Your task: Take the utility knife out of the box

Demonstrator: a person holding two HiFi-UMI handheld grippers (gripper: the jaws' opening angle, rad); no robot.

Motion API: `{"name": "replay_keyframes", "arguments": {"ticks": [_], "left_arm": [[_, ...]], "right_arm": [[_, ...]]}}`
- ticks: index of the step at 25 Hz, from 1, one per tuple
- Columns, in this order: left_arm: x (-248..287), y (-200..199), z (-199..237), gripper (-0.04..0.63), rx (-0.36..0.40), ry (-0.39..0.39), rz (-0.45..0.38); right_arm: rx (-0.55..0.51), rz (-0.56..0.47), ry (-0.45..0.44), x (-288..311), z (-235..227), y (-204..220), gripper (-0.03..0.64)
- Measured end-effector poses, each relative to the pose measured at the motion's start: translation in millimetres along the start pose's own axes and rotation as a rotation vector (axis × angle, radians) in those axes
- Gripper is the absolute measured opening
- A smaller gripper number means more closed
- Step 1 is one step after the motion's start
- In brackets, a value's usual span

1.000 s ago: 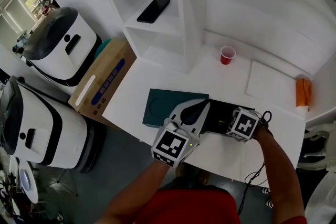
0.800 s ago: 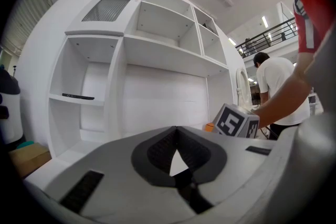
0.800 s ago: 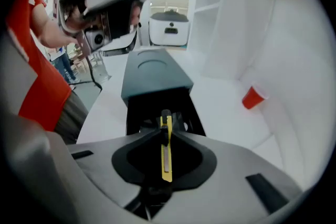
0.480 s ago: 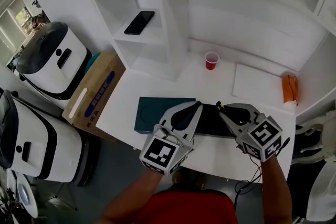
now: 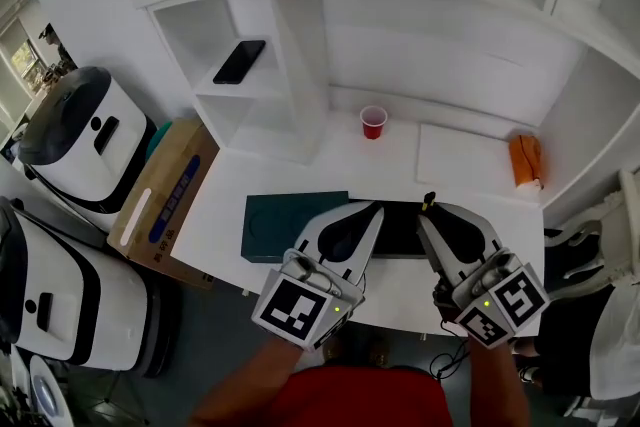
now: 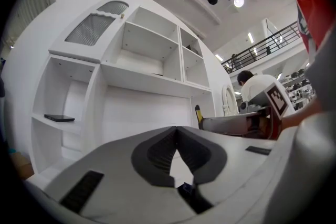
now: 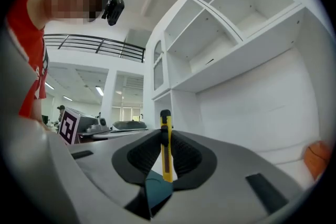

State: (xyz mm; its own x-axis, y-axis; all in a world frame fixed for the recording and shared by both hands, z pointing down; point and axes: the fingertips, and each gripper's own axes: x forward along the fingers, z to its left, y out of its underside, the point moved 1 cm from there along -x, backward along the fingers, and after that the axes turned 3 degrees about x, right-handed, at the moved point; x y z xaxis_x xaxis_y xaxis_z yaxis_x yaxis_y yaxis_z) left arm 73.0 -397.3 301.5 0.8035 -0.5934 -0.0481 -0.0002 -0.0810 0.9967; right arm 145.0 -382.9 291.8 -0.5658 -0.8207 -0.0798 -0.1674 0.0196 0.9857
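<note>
Right gripper view: right gripper (image 7: 165,136) pinches the yellow utility knife (image 7: 166,150) upright between its pads, by the black box's (image 5: 398,227) right end. Left gripper (image 6: 176,131), jaws together and empty, is near the box's left end.

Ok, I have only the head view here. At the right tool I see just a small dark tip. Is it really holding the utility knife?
Observer: Yes. In the right gripper view the right tool is shut on the utility knife, which is yellow and stands upright between the jaws.
Operator: Good. And the left tool, does it carry something?
Observer: No. The left gripper view shows the left tool shut, with the jaw tips together and nothing between them.
</note>
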Motion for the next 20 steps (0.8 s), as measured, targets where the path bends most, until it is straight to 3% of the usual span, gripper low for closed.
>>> {"name": "replay_keyframes", "arguments": {"ticks": [20], "left_arm": [[-5.2, -3.7, -14.3, 0.018, 0.021, 0.042, -0.008]], "right_arm": [[-0.012, -0.015, 0.022, -7.3, 7.4, -8.0, 0.074]]}}
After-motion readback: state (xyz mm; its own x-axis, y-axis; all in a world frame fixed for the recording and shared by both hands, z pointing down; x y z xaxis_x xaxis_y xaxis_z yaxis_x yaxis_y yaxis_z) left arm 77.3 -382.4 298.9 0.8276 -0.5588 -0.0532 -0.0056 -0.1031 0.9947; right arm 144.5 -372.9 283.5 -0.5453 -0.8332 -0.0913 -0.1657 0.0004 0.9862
